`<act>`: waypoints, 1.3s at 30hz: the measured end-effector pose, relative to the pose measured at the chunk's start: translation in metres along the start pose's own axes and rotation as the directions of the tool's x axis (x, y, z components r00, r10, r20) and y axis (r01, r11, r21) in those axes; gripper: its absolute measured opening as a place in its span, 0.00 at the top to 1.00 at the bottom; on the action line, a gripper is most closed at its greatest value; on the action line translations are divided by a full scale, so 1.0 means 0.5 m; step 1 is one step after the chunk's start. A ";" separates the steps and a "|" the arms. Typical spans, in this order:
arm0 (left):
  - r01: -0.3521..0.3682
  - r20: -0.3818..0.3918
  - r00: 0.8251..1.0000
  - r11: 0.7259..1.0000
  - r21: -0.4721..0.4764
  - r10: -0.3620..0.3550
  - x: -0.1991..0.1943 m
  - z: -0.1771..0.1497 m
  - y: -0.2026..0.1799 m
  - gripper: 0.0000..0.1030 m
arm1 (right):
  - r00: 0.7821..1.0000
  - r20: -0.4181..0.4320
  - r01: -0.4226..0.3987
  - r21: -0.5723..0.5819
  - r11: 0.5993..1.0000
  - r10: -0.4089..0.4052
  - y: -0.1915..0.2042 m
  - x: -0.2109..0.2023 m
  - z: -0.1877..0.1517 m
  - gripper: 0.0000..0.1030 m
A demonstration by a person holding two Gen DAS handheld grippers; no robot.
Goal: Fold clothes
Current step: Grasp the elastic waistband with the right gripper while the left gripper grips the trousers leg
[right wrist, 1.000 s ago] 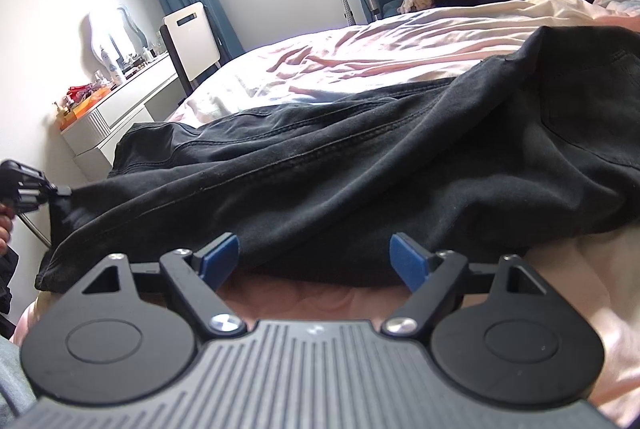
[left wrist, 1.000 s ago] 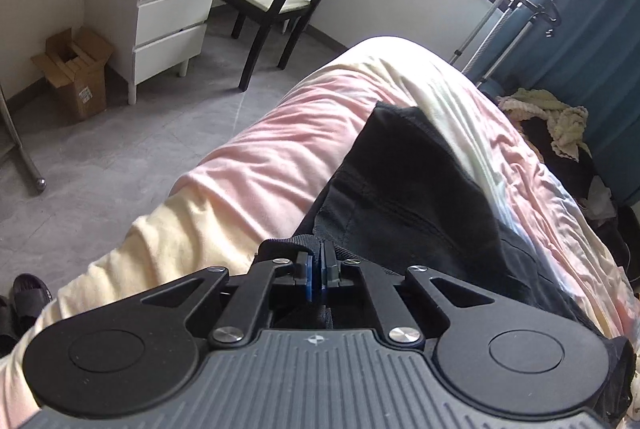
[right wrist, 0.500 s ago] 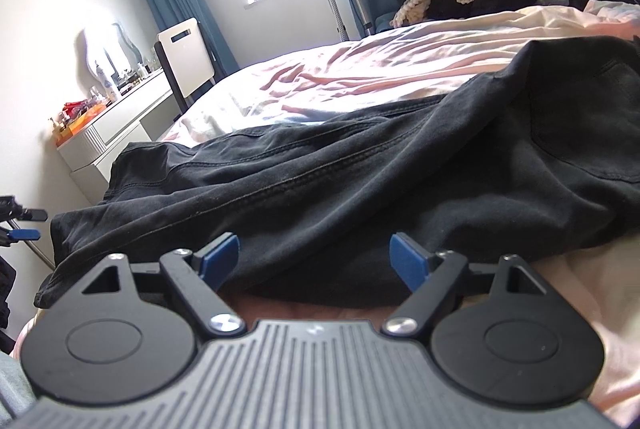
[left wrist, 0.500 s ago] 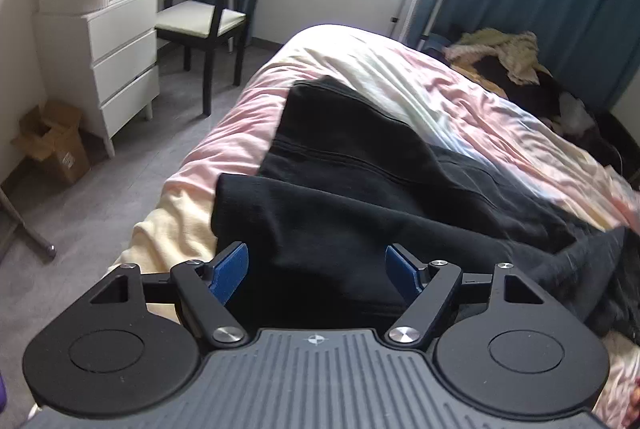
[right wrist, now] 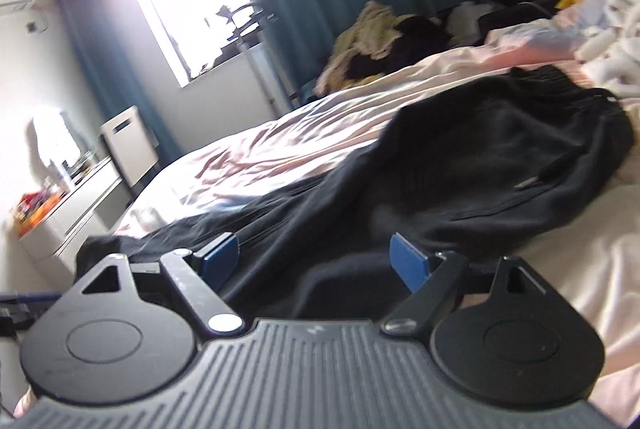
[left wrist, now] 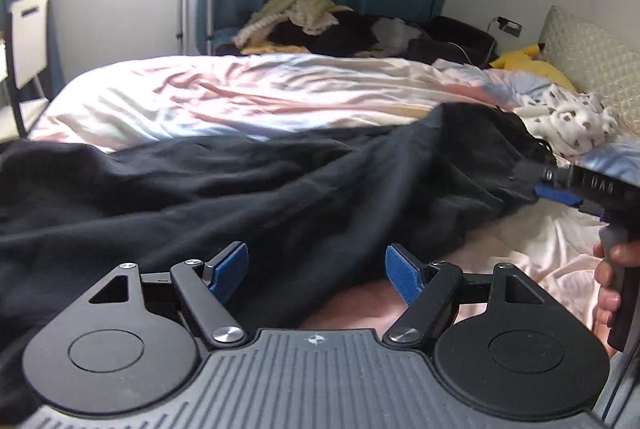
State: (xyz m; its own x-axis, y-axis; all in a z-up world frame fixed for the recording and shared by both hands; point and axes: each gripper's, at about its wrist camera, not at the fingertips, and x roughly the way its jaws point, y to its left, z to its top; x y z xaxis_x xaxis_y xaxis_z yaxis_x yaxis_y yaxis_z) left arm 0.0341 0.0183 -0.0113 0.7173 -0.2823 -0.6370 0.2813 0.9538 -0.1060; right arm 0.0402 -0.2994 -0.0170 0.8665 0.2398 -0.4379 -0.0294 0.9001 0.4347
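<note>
Black trousers (left wrist: 248, 185) lie stretched across the pink and white bedcover (left wrist: 248, 97), crumpled at the waistband end (right wrist: 532, 133). My left gripper (left wrist: 316, 273) is open, low over the near edge of the cloth, with nothing clamped between its blue pads (left wrist: 229, 266). My right gripper (right wrist: 314, 257) is also open, and black cloth lies under and just beyond its fingers. In the left wrist view the right gripper (left wrist: 542, 185) shows at the right edge against the trousers' hem, held by a hand (left wrist: 614, 269).
A heap of clothes (left wrist: 312, 17) lies beyond the bed's far side by blue curtains. A yellow plush toy (left wrist: 528, 65), a spotted white cloth (left wrist: 568, 121) and a quilted headboard (left wrist: 592, 57) lie right. A chair (left wrist: 28, 41) and white dresser (right wrist: 72, 205) stand left.
My left gripper, shut on the trousers a second ago, opened, let them drop and swung right to face across the bed. The right gripper stayed open, tilting and shifting toward the waistband.
</note>
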 end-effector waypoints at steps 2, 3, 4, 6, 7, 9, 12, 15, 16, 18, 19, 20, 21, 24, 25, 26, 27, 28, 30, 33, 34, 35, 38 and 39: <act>0.019 -0.012 1.000 1.000 -0.007 -0.019 0.041 -0.013 -0.025 0.24 | 0.999 0.022 0.032 0.037 0.999 -0.033 -0.023 -0.005 0.008 0.18; 0.022 -0.015 1.000 1.000 0.005 -0.022 0.057 -0.021 -0.037 0.24 | 0.999 0.029 0.039 0.054 0.998 -0.040 -0.033 -0.005 0.011 0.18; 0.018 -0.017 1.000 1.000 0.024 -0.018 0.072 -0.029 -0.046 0.24 | 0.998 0.036 0.045 0.071 0.996 -0.047 -0.043 -0.005 0.015 0.18; -0.009 -0.026 1.000 0.998 0.069 0.011 0.099 -0.043 -0.059 0.25 | 0.998 0.032 0.057 0.082 0.995 -0.060 -0.055 0.004 0.021 0.18; -0.021 -0.033 0.999 0.996 0.090 0.024 0.111 -0.050 -0.062 0.25 | 0.998 0.022 0.064 0.083 0.995 -0.066 -0.061 0.016 0.029 0.18; -0.028 -0.057 0.998 0.991 0.134 0.036 0.121 -0.058 -0.073 0.25 | 0.997 0.002 0.078 0.084 0.993 -0.078 -0.071 0.039 0.044 0.18; -0.069 -0.059 0.995 0.974 0.217 0.084 0.141 -0.072 -0.084 0.27 | 0.994 -0.016 0.109 0.109 0.988 -0.108 -0.100 0.084 0.091 0.18; -0.113 -0.034 0.991 0.952 0.283 0.128 0.157 -0.081 -0.092 0.28 | 0.987 -0.034 0.161 0.128 0.979 -0.158 -0.134 0.131 0.148 0.17; -0.125 -0.024 0.990 0.947 0.297 0.139 0.160 -0.082 -0.092 0.30 | 0.983 -0.041 0.184 0.127 0.975 -0.180 -0.146 0.151 0.170 0.16; -0.123 -0.018 0.991 0.952 0.280 0.134 0.163 -0.073 -0.082 0.33 | 0.974 -0.060 0.223 0.141 0.965 -0.216 -0.171 0.193 0.214 0.16; -0.121 -0.016 0.991 0.955 0.270 0.130 0.166 -0.070 -0.076 0.35 | 0.970 -0.069 0.241 0.152 0.958 -0.233 -0.183 0.214 0.235 0.16; -0.120 -0.012 0.992 0.958 0.261 0.128 0.169 -0.067 -0.070 0.35 | 0.965 -0.078 0.260 0.163 0.952 -0.250 -0.196 0.235 0.257 0.16; -0.120 -0.008 0.992 0.960 0.252 0.126 0.172 -0.065 -0.064 0.35 | 0.958 -0.094 0.284 0.181 0.942 -0.271 -0.208 0.258 0.271 0.16; -0.124 -0.001 0.992 0.959 0.254 0.128 0.182 -0.062 -0.055 0.38 | 0.933 -0.144 0.355 0.233 0.905 -0.329 -0.243 0.328 0.311 0.15; -0.125 0.002 0.992 0.958 0.257 0.129 0.186 -0.062 -0.053 0.38 | 0.924 -0.162 0.378 0.250 0.891 -0.347 -0.255 0.351 0.325 0.15; -0.126 0.005 0.992 0.957 0.262 0.130 0.190 -0.064 -0.052 0.39 | 0.914 -0.179 0.402 0.266 0.876 -0.364 -0.266 0.375 0.338 0.15; -0.127 0.007 0.991 0.955 0.267 0.130 0.194 -0.065 -0.051 0.39 | 0.903 -0.197 0.425 0.281 0.860 -0.381 -0.278 0.398 0.352 0.15; -0.127 0.010 0.991 0.953 0.277 0.130 0.198 -0.066 -0.051 0.40 | 0.892 -0.216 0.448 0.296 0.844 -0.398 -0.290 0.421 0.365 0.15; -0.132 0.024 0.991 0.944 0.302 0.130 0.204 -0.068 -0.051 0.42 | 0.859 -0.219 0.510 0.281 0.813 -0.463 -0.320 0.456 0.382 0.15; -0.123 0.042 0.992 0.941 0.315 0.115 0.208 -0.069 -0.046 0.50 | 0.817 -0.261 0.573 0.283 0.769 -0.514 -0.348 0.509 0.387 0.15; -0.117 0.046 0.993 0.944 0.309 0.108 0.209 -0.068 -0.043 0.54 | 0.807 -0.278 0.587 0.272 0.763 -0.521 -0.353 0.526 0.387 0.15; -0.109 0.050 0.994 0.947 0.301 0.098 0.209 -0.067 -0.039 0.60 | 0.796 -0.298 0.598 0.252 0.761 -0.527 -0.358 0.542 0.387 0.15; -0.084 0.062 0.996 0.960 0.268 0.070 0.206 -0.060 -0.027 0.77 | 0.775 -0.313 0.621 0.220 0.752 -0.548 -0.367 0.560 0.378 0.17; -0.074 0.065 0.996 0.965 0.250 0.060 0.204 -0.057 -0.022 0.80 | 0.765 -0.321 0.631 0.198 0.750 -0.559 -0.366 0.564 0.374 0.28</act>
State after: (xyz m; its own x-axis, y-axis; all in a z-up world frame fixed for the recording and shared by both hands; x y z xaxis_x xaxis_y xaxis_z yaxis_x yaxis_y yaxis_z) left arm 0.0860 -0.0180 -0.0969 0.7725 -0.2312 -0.5914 0.3781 0.9157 0.1360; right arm 0.3830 -0.4648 -0.0731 0.5193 -0.2029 -0.8301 0.6236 0.7542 0.2058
